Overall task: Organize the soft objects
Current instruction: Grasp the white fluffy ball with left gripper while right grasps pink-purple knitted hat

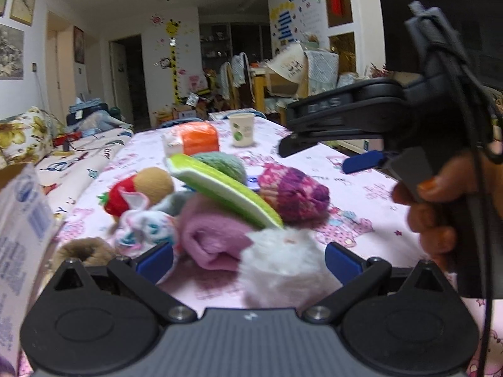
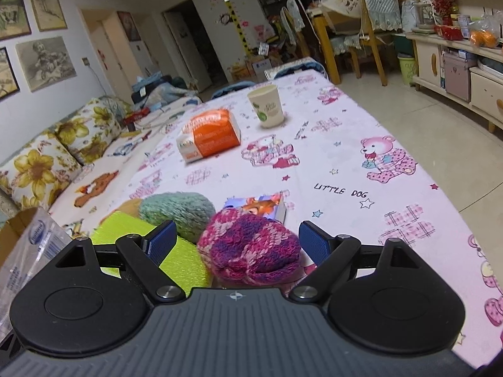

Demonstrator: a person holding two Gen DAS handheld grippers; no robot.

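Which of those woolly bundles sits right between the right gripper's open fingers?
The pink-and-purple knit bundle lies between the right gripper fingers. The teal fuzzy bundle sits farther back, to the left.

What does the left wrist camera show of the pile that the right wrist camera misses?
Only the left wrist view shows the white fluffy piece, pink rolled cloth, strawberry plush, and the right gripper from outside. Only the right wrist view shows the picture book clearly. Both show the purple knit hat, teal knit ball, green pad, orange pack and paper cup.
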